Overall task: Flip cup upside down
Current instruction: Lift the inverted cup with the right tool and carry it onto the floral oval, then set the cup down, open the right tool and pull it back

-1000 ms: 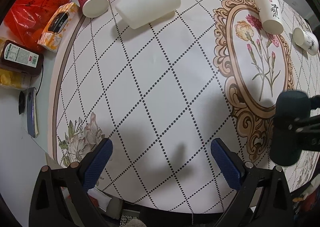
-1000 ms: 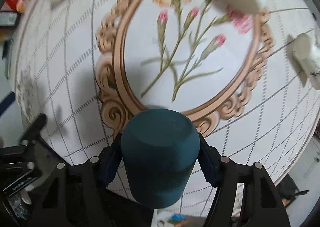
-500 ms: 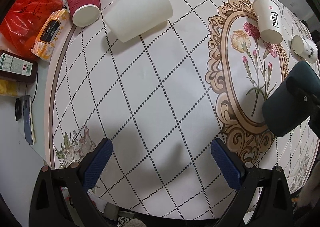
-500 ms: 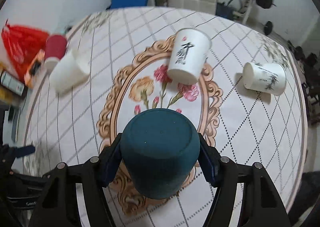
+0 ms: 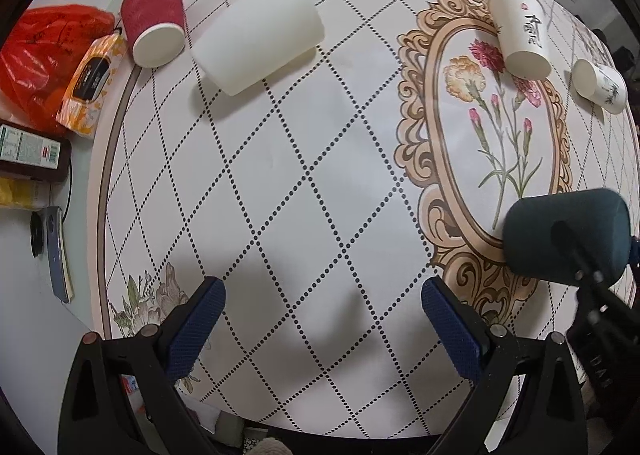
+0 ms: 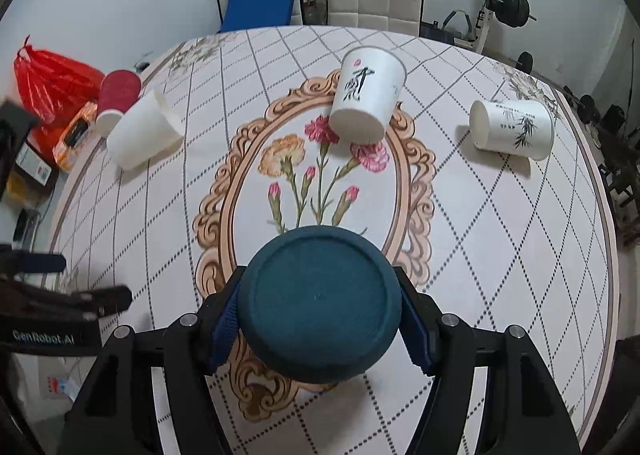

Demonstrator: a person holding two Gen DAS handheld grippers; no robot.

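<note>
The right gripper (image 6: 320, 315) squeezes the dark teal cup (image 6: 320, 301), tipped on its side above the table (image 6: 500, 235). It is half flipped. The left gripper (image 5: 322, 331) is wide open, holding nothing.

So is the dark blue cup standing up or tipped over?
Tipped on its side. The right claw grips the teal cup off the table, its flat bottom facing the camera.

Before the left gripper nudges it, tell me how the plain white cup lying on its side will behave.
The plain white cup probably rolls in a curve, since it lies sideways and tapers. It looks thin and light, so it may skid and dent under a firm squeeze.
</note>
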